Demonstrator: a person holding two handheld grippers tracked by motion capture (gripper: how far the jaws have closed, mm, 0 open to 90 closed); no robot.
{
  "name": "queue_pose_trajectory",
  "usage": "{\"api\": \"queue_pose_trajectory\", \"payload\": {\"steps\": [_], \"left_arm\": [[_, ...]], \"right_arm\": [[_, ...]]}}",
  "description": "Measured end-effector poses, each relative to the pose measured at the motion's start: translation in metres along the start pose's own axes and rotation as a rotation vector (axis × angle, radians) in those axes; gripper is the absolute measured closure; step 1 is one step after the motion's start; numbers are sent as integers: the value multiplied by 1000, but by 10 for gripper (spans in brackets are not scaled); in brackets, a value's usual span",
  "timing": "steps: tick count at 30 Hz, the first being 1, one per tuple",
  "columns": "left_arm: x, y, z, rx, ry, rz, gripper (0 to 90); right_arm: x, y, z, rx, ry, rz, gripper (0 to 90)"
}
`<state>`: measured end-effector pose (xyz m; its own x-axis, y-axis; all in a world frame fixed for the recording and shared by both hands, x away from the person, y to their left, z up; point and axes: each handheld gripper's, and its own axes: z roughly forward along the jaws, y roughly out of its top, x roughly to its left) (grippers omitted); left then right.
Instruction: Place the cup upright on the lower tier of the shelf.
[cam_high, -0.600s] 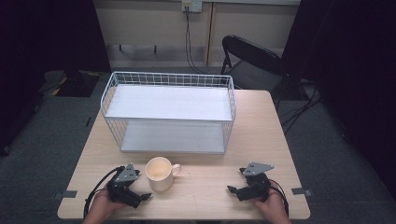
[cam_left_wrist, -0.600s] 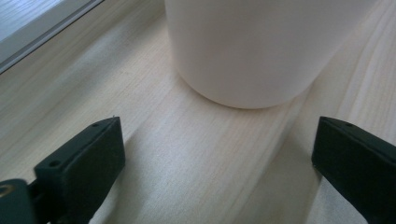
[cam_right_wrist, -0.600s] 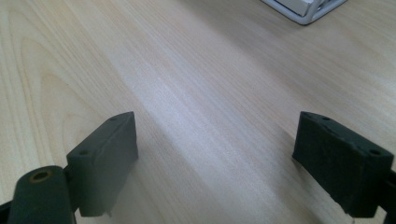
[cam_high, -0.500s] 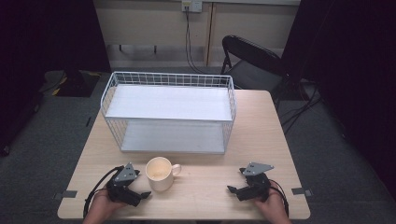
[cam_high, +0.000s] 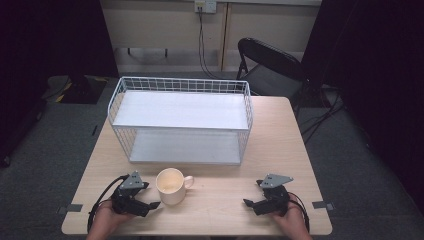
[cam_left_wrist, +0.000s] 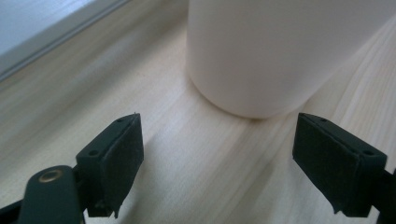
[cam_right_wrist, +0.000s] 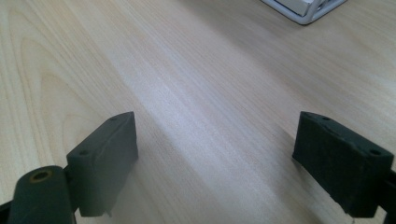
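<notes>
A cream mug (cam_high: 171, 185) stands upright on the wooden table (cam_high: 220, 200), its handle pointing right. My left gripper (cam_high: 150, 205) rests just left of the mug, open, jaws aimed at it with nothing between them. In the left gripper view the mug (cam_left_wrist: 275, 51) stands a short way beyond the open gripper (cam_left_wrist: 233, 158), not touching it. My right gripper (cam_high: 248, 202) lies near the table's front right, open over bare wood, and the right gripper view shows that gripper (cam_right_wrist: 229, 163) wide apart and empty.
A white wire basket (cam_high: 181, 120) with an upper shelf and a lower floor stands across the middle of the table behind the mug. Its corner (cam_right_wrist: 306, 10) shows in the right gripper view. A black folding chair (cam_high: 272, 62) stands beyond the table's far right.
</notes>
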<state>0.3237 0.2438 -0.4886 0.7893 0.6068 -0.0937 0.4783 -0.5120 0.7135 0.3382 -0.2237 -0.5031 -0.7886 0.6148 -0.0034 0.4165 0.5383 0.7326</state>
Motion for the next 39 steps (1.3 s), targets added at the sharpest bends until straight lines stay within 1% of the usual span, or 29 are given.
{"api": "queue_pose_trajectory", "payload": {"steps": [3,4,6,7,9,12,13,14,16,17,20,21,23,29,31,34,37,39], "left_arm": [[-1,3,-5,-21,6,6,189],[-1,4,-6,-28,12,16,189],[-2,5,-10,-43,18,4,192],[-1,6,-12,-52,22,14,196],[-2,7,-15,-64,27,3,197],[-1,8,-19,-74,28,-1,193],[-1,9,-20,-69,27,2,193],[-1,9,-20,-69,27,-5,193],[-1,9,-21,-72,25,-5,204],[-1,10,-22,-67,25,0,209],[-1,11,-24,-74,28,3,211],[-1,11,-24,-77,20,-5,217],[-1,12,-26,-83,24,6,223],[-2,16,-31,-105,10,-7,225],[-1,17,-34,-111,14,-6,226],[0,18,-37,-125,10,-23,227],[1,19,-41,-121,18,-28,229],[1,19,-42,-129,18,-35,233]], "right_arm": [[0,0,0,0,0,0,130],[0,0,0,0,0,0,130],[0,0,0,0,0,0,130],[0,0,0,0,0,0,130],[0,0,0,0,0,0,130],[0,0,0,0,0,0,130],[0,0,0,0,0,0,130],[0,0,0,0,0,0,130],[0,0,0,0,0,0,129],[0,0,0,0,0,0,130],[0,0,0,0,0,0,129],[0,0,0,0,0,0,130],[0,0,0,0,0,0,130],[0,0,0,0,0,0,130],[0,0,0,0,0,0,130],[0,0,0,0,0,0,130],[0,0,0,0,0,0,130],[0,0,0,0,0,0,130]]}}
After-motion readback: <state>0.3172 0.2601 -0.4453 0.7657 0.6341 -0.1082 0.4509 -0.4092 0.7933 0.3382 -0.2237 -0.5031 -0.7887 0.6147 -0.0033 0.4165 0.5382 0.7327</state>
